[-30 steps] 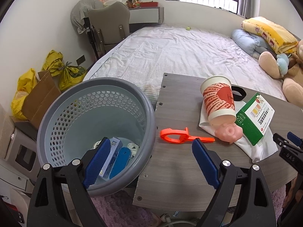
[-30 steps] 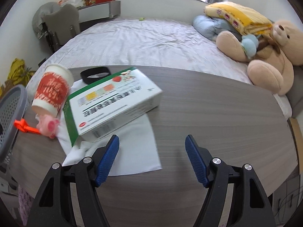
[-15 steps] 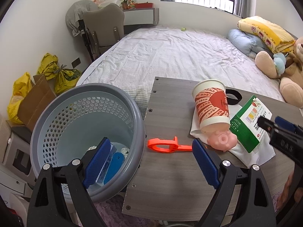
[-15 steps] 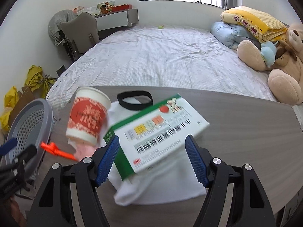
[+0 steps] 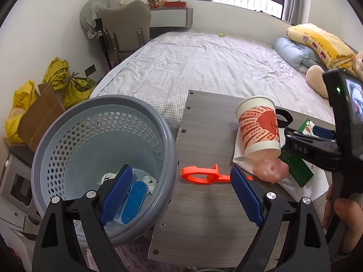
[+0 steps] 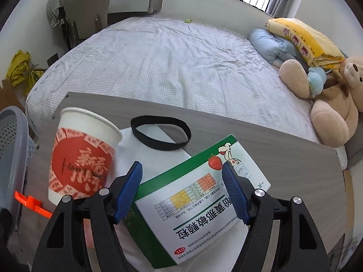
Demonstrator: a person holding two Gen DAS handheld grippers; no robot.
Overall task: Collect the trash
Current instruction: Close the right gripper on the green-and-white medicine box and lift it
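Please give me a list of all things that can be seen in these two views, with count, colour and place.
paper cup: 1, white and red, tilted on the table
medicine box: 1, green and white, between the right gripper's fingers
white sheet: 1, under cup and box
pink toy: 1, at the cup's base
orange plastic piece: 1, near the table's left edge
black band: 1, behind the box
basket: 1, grey, beside the table, trash inside
teddy bear: 1, tan, on the bed
left gripper: open, empty
right gripper: open around the box

Green-white med box point(image 6: 204, 206) flat on white cloth point(image 6: 145, 158), red-print paper cup point(image 6: 81, 158) beside.
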